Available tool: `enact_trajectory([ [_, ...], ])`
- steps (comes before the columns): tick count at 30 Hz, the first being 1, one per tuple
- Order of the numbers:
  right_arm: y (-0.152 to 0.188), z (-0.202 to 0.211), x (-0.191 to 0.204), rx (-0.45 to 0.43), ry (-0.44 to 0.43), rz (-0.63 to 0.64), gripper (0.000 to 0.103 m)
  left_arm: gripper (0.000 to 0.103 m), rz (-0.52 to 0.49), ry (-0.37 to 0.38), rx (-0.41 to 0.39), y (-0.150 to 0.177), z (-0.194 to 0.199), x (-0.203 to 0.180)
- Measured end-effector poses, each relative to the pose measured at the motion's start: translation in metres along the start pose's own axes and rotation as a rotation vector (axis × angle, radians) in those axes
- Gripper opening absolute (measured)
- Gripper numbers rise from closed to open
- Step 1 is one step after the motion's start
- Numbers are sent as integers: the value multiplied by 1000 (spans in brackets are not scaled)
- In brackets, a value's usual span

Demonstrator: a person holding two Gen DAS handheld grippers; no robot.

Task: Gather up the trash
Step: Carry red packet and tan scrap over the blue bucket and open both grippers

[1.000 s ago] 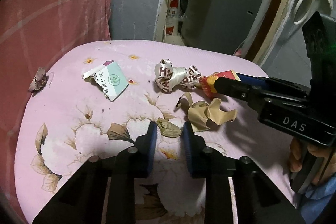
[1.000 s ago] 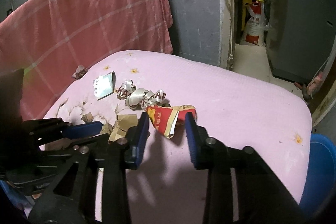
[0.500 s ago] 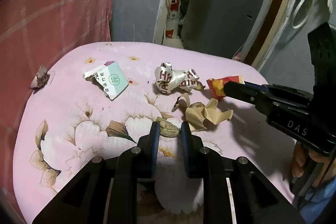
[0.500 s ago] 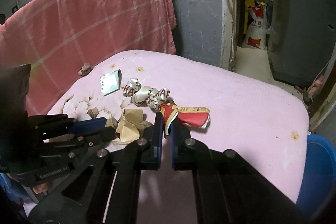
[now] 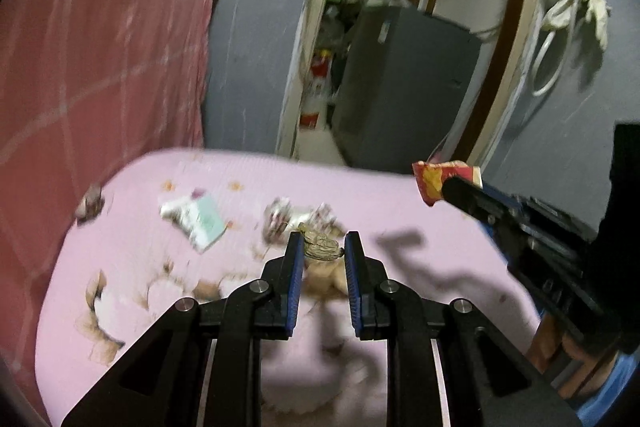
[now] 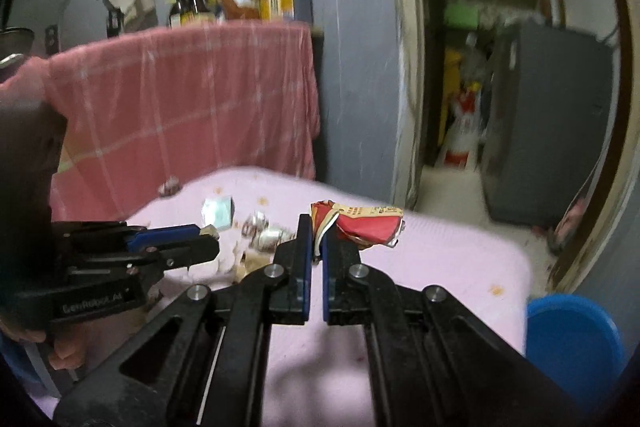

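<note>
A crumpled red wrapper, light and soft, is pinched by one edge in the right gripper while a stiff walnut shell is clamped in the left gripper, both above the pink surface, a blue bin at four o'clock.

Grey wall, pink checked cloth, doorway with dark cabinet, dim light

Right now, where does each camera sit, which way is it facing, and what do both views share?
Left wrist: on the left tool, facing the pink floral cushion; its fingers pinch a brown wrinkled scrap.
Right wrist: on the right tool, facing the cushion and doorway; its fingers clamp a red crumpled wrapper.
Shared: the cushion, the pale green paper packet, each other's tool.
</note>
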State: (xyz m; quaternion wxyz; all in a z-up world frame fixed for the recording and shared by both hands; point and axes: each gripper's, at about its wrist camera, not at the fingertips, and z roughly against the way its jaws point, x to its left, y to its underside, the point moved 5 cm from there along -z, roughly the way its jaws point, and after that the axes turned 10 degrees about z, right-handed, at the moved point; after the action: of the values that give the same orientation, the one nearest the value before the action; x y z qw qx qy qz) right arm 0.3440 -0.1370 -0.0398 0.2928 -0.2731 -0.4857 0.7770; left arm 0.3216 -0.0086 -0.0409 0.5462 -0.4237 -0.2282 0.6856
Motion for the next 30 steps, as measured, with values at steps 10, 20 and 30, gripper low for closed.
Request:
enact_trajectory([
  [10,-15,66,-33,-192,200,14,4,17,-56,120,-154,-36,14,-57],
  [20,3,114,-86,-215,359,-50,4,17,-129,231,-189,-43,9,-123],
  [30,29,147,-144,-177,476,-174,4,17,-181,341,-92,-27,-24,-195],
])
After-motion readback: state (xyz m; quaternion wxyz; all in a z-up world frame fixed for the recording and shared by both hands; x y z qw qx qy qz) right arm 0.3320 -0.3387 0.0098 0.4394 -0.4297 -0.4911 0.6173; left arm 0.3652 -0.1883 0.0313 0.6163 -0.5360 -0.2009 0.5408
